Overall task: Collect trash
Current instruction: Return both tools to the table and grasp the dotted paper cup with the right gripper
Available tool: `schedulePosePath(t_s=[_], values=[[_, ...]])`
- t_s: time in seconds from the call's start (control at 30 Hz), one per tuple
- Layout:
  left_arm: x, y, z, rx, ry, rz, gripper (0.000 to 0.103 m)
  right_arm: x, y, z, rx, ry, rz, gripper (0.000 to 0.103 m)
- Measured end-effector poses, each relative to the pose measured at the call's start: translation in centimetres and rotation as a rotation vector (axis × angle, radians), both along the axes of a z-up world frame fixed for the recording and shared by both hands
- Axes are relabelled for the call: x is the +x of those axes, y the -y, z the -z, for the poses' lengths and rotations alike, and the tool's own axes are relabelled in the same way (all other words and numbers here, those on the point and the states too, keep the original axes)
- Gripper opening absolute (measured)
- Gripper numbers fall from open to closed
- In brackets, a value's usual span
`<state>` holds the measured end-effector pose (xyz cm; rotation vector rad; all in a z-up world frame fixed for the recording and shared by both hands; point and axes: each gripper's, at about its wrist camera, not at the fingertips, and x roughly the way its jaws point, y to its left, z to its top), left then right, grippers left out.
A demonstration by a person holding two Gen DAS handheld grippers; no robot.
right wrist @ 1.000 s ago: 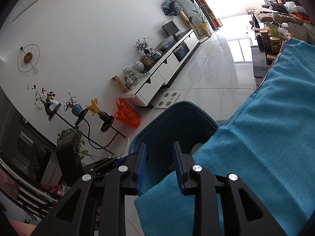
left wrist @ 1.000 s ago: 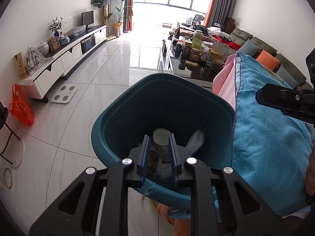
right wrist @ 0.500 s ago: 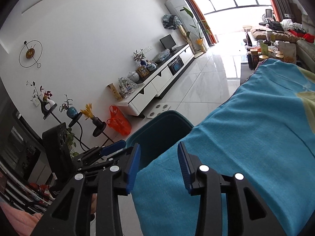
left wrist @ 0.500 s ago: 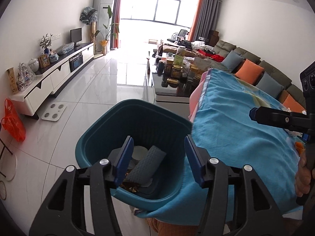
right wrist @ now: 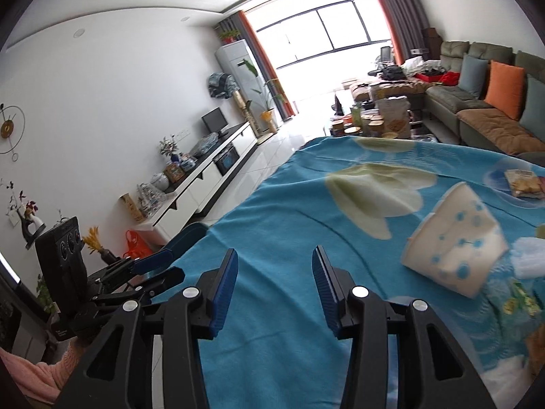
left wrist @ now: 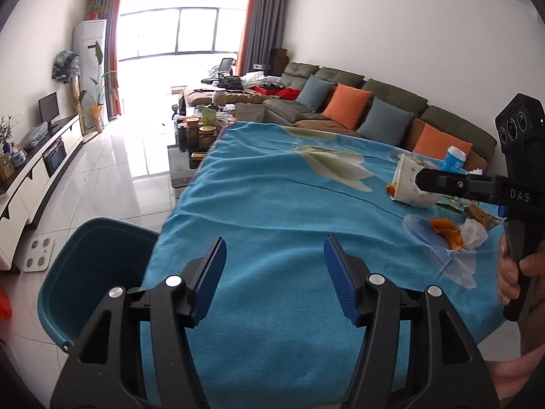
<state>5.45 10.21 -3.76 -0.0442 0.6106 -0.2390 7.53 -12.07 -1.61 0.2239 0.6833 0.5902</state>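
Observation:
A teal trash bin (left wrist: 92, 272) stands on the floor at the left edge of a table under a blue cloth (left wrist: 272, 204). My left gripper (left wrist: 274, 274) is open and empty over the cloth, right of the bin. My right gripper (right wrist: 275, 284) is open and empty over the cloth. A crushed white paper cup with blue dots (right wrist: 456, 242) lies on its side to its right; it also shows in the left wrist view (left wrist: 408, 184). Orange peel (left wrist: 446, 231), a white wrapper (left wrist: 473, 235) and a snack packet (right wrist: 523, 184) lie on the cloth.
A blue-capped bottle (left wrist: 454, 158) stands at the table's far right. A coffee table with jars (left wrist: 201, 129) is beyond the table. A long sofa (left wrist: 357, 109) runs along the right wall, a white TV cabinet (right wrist: 204, 177) along the left. An orange bag (right wrist: 136, 243) sits on the floor.
The left gripper opened over the bin, dropped the cup it held, then swung right over the cloth. The right gripper opened wider and turned right toward the trash on the table.

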Motion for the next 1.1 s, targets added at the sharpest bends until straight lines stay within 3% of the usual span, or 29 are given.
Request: schedulePosePath(t_s=[0.27,0.67,0.77,1.1], values=[[1.0,5.0,1.0,0.016,-0.022,0.099,0.059,1.5,8.9,0.7,-0.065,-0.001,0.311,0.061],[1.7,6.4,1.4,0.027,-0.045,0.134,0.061,6.2,11.2,4.8,-0.043,-0.185,0.286,0.067],[1.9,6.2,1.5,0.026,-0.055,0.136,0.061,6.0,11.2,5.2,-0.025,-0.199,0.280,0.054],[3.2,7.7,1.3,0.046,-0.057,0.184,0.061,3.1,12.1,2.9,-0.054,-0.109,0.271,0.040]])
